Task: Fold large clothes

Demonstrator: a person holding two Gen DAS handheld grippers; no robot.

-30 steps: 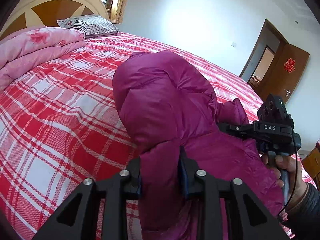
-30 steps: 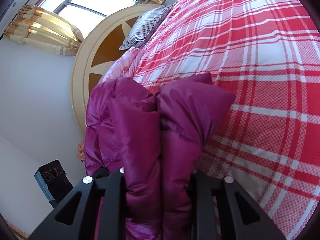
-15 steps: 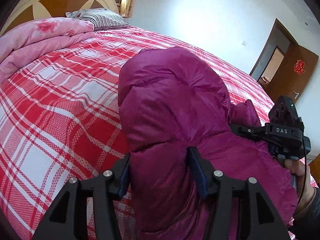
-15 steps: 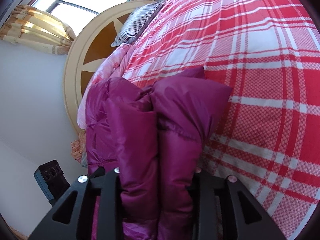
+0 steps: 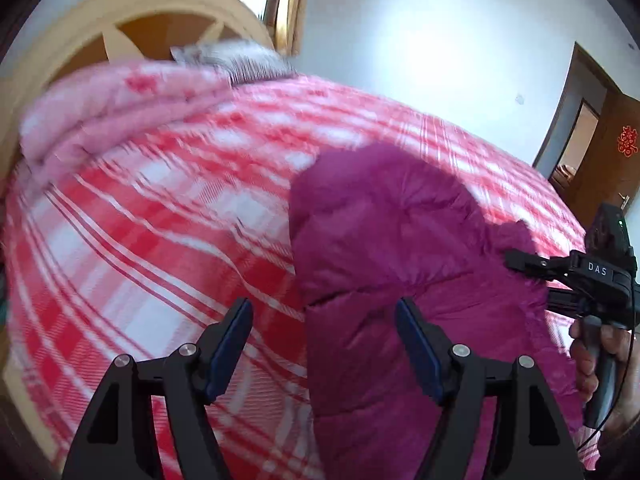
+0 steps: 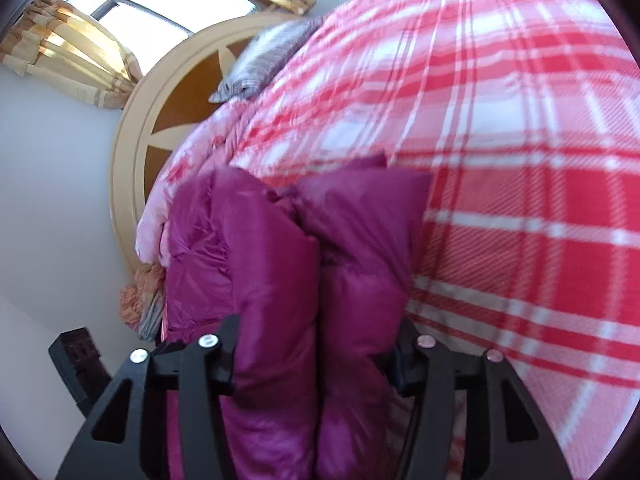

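Observation:
A puffy magenta down jacket [image 5: 380, 232] lies bunched on the red plaid bed [image 5: 168, 240]. In the left wrist view a fold of it runs between the opening jaws of my left gripper [image 5: 324, 320]. The left pad stands clear of the fabric and the right pad is just beside it. In the right wrist view two thick folds of the jacket [image 6: 320, 264] fill the gap of my right gripper [image 6: 316, 356]. Its jaws are opening, with the fabric still squeezed against both pads. A hand holds the right gripper [image 5: 532, 276] at the jacket's far side.
A folded pink quilt [image 5: 112, 112] and a striped pillow [image 6: 268, 60] lie by the rounded wooden headboard [image 6: 132, 128]. A curtained window [image 6: 120, 12] is behind it. A brown door [image 5: 600, 152] stands open at the right. The plaid sheet [image 6: 520, 160] stretches wide beside the jacket.
Both pairs of jaws have widened. The left gripper has let go of the jacket fold and pulled back and up, so its view tilts toward the headboard. The right gripper's hold has loosened.

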